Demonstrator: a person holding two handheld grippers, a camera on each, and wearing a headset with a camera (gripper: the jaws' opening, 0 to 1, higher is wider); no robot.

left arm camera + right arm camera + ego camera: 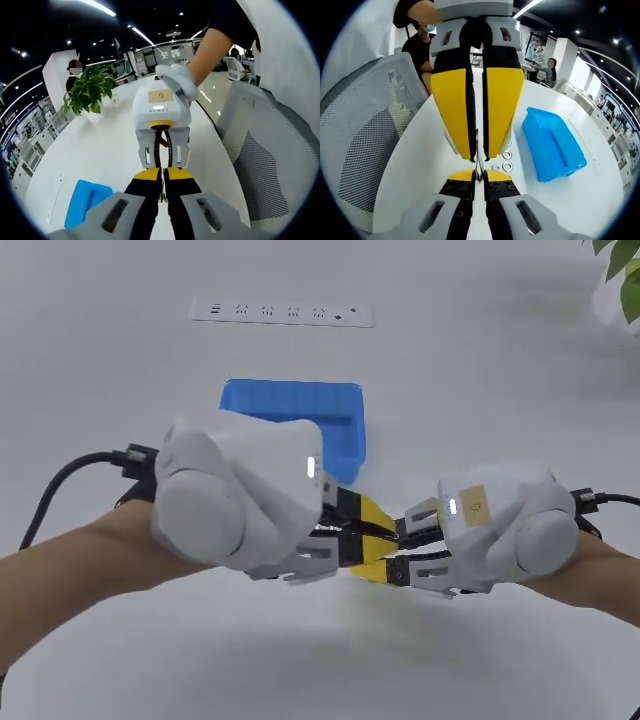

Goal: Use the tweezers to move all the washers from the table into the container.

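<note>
Squarely tip to tip, two hand-held grippers meet above the white table (480, 370).
Left gripper (162, 176), jaws pressed nearly together, and right gripper (478, 176), likewise closed, both seem to pinch the thin tweezers (476, 156), though the metal is hard to trace. Washers (506, 160) lie just right of the right gripper's tips; the blue container (552, 145) sits farther right.

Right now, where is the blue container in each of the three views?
Head view: blue container in the centre, just above the middle.
Left gripper view: container at the lower left.
Right gripper view: container right of centre.
Shared landmark: the white table under it.
</note>
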